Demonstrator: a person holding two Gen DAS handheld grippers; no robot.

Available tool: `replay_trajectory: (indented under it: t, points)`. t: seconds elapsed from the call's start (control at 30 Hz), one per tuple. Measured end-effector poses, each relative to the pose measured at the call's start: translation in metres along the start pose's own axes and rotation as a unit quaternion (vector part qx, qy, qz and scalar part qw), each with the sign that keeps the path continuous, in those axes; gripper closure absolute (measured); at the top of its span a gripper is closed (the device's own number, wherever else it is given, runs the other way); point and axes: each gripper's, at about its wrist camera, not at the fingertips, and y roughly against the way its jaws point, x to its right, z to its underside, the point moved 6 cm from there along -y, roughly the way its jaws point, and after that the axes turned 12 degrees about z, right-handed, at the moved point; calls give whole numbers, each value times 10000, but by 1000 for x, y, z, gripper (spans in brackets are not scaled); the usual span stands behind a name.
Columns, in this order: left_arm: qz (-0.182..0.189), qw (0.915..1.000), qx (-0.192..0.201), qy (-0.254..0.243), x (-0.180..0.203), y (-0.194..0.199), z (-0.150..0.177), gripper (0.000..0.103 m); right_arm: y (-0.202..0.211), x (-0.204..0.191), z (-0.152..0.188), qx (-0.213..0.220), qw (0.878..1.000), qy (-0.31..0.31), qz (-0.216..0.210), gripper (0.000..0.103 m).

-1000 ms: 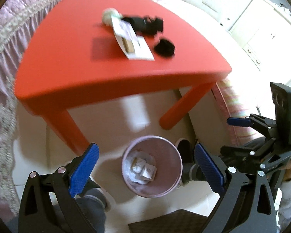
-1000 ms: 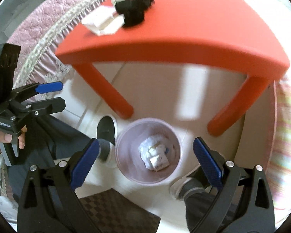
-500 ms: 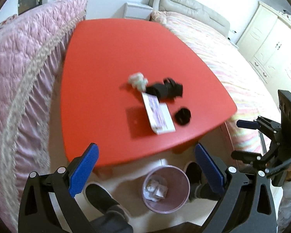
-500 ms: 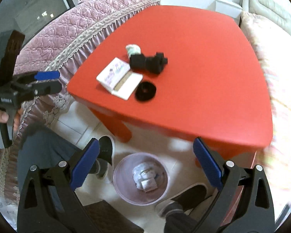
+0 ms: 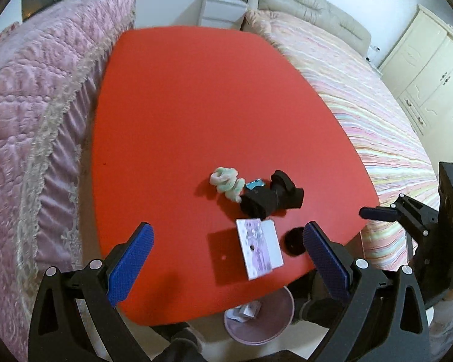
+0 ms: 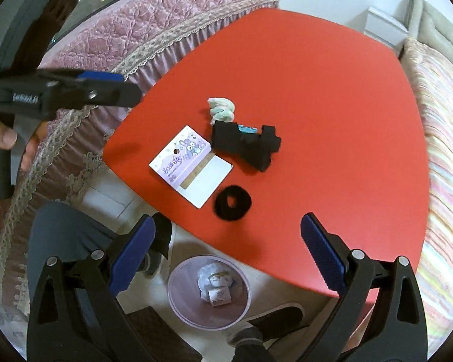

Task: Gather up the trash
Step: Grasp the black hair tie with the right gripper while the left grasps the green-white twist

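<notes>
On the red table (image 5: 190, 114) (image 6: 332, 96) lie a purple-and-white card package (image 5: 259, 248) (image 6: 191, 164), a black foam piece (image 5: 271, 196) (image 6: 245, 144), a black ring (image 5: 293, 240) (image 6: 232, 202) and a pale green-white scrunchie (image 5: 226, 182) (image 6: 222, 111). A pink bin (image 5: 261, 319) (image 6: 209, 292) with crumpled paper stands on the floor under the table's near edge. My left gripper (image 5: 226, 267) is open and empty above the near edge. My right gripper (image 6: 226, 262) is open and empty above the bin.
A pink quilted bed (image 5: 30, 105) flanks the table on the left, a striped bed (image 5: 362, 96) on the right. White cabinets (image 5: 432, 84) stand far right. The person's shoes (image 6: 274, 319) and legs are beside the bin.
Both grippers have risen and tilted up from over the bin to look across the tabletop. The items on the table have not moved.
</notes>
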Motion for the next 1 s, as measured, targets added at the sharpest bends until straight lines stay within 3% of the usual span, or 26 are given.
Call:
replay_trajectory:
  t: [0.33,0.8,0.87,1.0]
  points:
    - [55,9966,-523,640,-21,-55,-25,8,-34,0,-12,-361,9989,189,-232,8]
    - [-105,9919,-700,1055,-41,-95,-31,9,-64,-6,-11,-580,9974,309,-291,32]
    - [-85,9916,-729,1063,-41,-98,-29,20,-67,-7,-10,-597,9972,337,-285,35]
    - [-137,9918,-762,1019,-43,-100,-27,31,-71,-8,-11,-622,9970,373,-287,44]
